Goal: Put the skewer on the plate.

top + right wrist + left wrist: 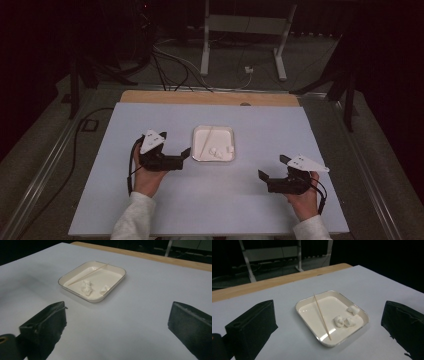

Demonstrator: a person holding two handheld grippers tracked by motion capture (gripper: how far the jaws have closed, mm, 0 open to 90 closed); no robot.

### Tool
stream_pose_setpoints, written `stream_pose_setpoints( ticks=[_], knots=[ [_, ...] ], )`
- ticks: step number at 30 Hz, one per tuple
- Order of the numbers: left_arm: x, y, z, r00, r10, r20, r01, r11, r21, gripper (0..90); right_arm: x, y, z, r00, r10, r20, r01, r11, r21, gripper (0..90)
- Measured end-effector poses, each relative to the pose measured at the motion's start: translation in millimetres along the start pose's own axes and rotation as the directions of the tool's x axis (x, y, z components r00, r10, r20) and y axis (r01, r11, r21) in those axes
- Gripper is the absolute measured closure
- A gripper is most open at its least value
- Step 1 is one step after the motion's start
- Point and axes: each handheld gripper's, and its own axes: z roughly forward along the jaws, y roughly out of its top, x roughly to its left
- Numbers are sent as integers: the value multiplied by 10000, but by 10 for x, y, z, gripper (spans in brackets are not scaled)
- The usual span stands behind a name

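While both grippers rest beside the tray, left gripper just left of it and right gripper farther right, fingers spread and empty, the stick and white lumps lie inside the tray, probably already put down.

Glossy white tray, thin wooden stick, matt table

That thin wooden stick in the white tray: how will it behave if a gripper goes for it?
The stick looks very thin and light, so it would likely skid or roll when nudged. It lies slanted across the tray, one end up on the rim, so pressing it may pivot it. It is probably stiff but easy to snap in wide jaws.
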Motion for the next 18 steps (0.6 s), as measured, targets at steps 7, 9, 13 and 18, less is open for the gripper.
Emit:
stream_pose_setpoints(
  ticks=[7, 9, 13, 18],
  knots=[
    [90, -198, -329, 9995, 142, -281, -152, 9993, -346, 7, -50, -45, -54, 9998, -55, 205, 59, 9997, -231, 12],
    [117, -246, -386, 9992, 141, -379, -156, 9992, -381, 7, -65, -59, -68, 9996, -53, 275, 60, 9997, -252, 11],
    [145, -336, -510, 9974, 353, -629, -381, 9983, -441, 7, -99, -86, -99, 9994, 12, 353, 3, 9992, -401, 11],
    [168, -412, -625, 9964, 372, -762, -420, 9972, -624, 7, -135, -125, -147, 9988, 77, 487, -51, 9985, -542, 12]
  ],
)
